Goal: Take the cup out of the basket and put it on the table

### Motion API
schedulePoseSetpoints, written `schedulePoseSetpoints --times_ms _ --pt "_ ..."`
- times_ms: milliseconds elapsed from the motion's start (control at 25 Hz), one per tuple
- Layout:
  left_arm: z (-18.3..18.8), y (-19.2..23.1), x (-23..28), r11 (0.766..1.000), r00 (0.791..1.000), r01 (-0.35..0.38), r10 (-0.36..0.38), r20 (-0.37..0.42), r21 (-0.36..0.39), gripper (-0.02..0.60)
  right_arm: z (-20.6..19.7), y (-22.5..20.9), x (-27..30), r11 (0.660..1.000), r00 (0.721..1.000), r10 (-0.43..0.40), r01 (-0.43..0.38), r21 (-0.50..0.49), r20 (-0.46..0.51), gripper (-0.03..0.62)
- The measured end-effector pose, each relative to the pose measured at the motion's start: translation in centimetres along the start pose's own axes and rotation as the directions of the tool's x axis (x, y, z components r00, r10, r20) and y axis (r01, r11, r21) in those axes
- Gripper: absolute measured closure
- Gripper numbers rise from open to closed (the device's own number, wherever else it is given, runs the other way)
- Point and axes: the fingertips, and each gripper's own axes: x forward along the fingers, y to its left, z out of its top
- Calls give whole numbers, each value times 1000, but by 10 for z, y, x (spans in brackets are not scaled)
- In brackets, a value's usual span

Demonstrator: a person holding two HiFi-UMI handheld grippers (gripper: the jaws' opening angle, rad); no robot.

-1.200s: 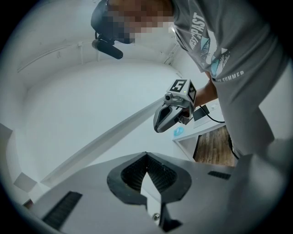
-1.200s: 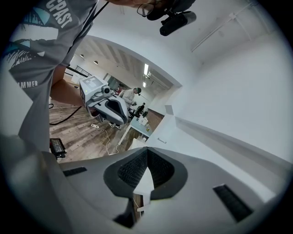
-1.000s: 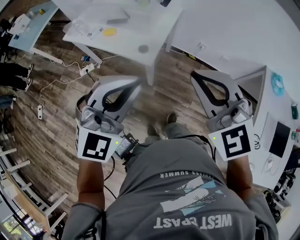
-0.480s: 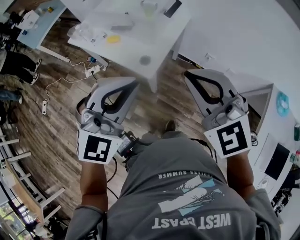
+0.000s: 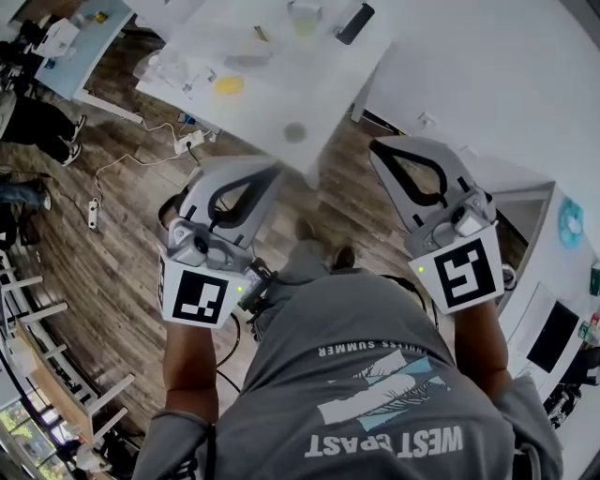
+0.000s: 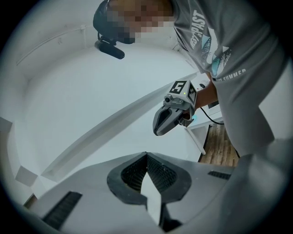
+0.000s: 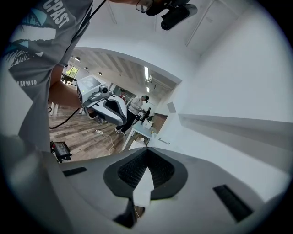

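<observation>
I hold both grippers at waist height over the wooden floor, pointing at a white table [image 5: 281,94]. My left gripper [image 5: 270,170] is shut, its jaw tips meeting with nothing between them. My right gripper [image 5: 379,148] is shut and empty too. In the left gripper view the closed tips [image 6: 146,153] face a white wall, with the right gripper [image 6: 170,117] beyond them. In the right gripper view the closed tips [image 7: 147,149] point toward the room, with the left gripper [image 7: 104,103] at the left. A small pale cup-like thing [image 5: 305,13] stands at the table's far edge. I see no basket.
On the table lie a yellow disc [image 5: 228,84], a dark phone [image 5: 354,23] and clear wrapping [image 5: 164,64]. A power strip with cables [image 5: 187,142] lies on the floor at the left. A white desk [image 5: 562,272] stands at the right. A person [image 7: 135,107] stands far off.
The view has tipped forward, so the table shows more and sits lower in the picture. The right gripper has swung left and forward. Both grippers stay shut.
</observation>
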Motion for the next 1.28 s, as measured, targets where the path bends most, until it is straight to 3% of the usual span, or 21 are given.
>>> schedulePoseSetpoints --times_ms 320,520,760,1000,1280 --pt "-41 63 20 1000 998 -10 10 65 7 574 1 -33 60 999 999 -33 32 -28 -37 583" --pt "-47 89 25 1000 994 13 -14 110 15 574 15 -55 79 996 996 -76 74 -46 -44 583" --pt "-74 109 43 999 994 37 -34 105 -21 574 9 -78 111 997 995 -72 70 -32 -63 583" --pt "-100 127 76 999 998 35 -33 49 -41 574 -13 -106 142 999 998 -33 33 -11 -54 583" --pt "-102 153 118 999 1000 -1 1 -6 -38 574 -31 -154 168 1000 1000 20 -20 7 3 583"
